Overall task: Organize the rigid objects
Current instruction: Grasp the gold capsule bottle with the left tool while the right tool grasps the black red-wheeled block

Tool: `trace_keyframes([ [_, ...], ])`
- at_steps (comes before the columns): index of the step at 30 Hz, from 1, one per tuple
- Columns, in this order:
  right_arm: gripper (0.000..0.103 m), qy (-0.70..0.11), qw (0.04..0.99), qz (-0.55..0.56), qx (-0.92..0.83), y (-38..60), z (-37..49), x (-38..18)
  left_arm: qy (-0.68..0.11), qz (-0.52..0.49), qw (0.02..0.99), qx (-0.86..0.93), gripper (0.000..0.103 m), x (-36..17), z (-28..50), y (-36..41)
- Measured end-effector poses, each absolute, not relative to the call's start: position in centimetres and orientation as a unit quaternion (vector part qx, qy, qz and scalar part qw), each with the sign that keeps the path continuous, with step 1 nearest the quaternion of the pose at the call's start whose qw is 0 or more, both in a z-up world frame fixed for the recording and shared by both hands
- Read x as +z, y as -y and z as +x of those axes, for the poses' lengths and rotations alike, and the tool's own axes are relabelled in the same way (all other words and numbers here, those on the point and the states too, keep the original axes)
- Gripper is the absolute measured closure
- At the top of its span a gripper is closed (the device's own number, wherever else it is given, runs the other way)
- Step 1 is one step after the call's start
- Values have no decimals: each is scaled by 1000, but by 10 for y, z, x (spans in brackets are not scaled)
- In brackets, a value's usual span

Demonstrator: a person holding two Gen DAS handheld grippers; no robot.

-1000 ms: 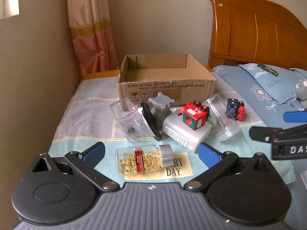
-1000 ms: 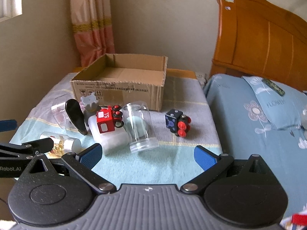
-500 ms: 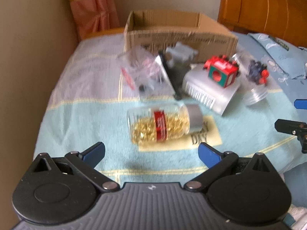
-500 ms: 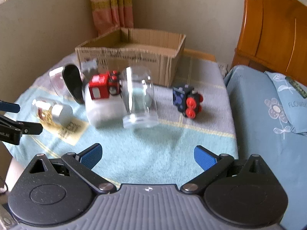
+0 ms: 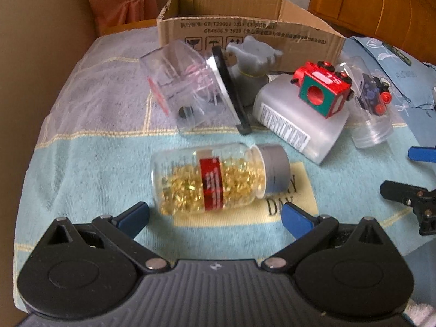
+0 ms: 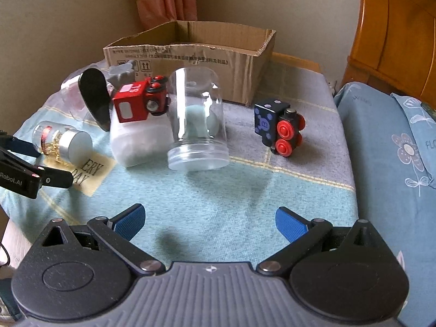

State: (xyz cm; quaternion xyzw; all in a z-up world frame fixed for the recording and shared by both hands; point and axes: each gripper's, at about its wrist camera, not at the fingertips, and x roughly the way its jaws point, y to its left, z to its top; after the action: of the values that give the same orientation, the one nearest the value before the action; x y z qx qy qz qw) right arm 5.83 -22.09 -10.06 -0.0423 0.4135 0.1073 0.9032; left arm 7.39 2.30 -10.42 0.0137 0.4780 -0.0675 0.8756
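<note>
Glass capsule bottle (image 5: pixel 215 178) on its side, cap (image 5: pixel 275 168) pointing right

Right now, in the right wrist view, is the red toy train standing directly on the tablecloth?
No, the red toy train rests on top of the white plastic bottle, which lies on the tablecloth.

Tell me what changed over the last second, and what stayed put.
The left claw came down and forward toward the capsule bottle, open around nothing. The right claw also advanced toward the clear jar, open. Nothing was gripped or released. The bottle, jar, toy trains and cardboard box did not move.
</note>
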Motion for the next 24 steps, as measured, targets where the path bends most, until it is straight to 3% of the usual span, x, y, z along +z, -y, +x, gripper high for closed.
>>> trace_keyframes([
  [24,0,-380,914,-61,127,274,96,-116,-484,-6,875,2,1,-100,103,-12],
])
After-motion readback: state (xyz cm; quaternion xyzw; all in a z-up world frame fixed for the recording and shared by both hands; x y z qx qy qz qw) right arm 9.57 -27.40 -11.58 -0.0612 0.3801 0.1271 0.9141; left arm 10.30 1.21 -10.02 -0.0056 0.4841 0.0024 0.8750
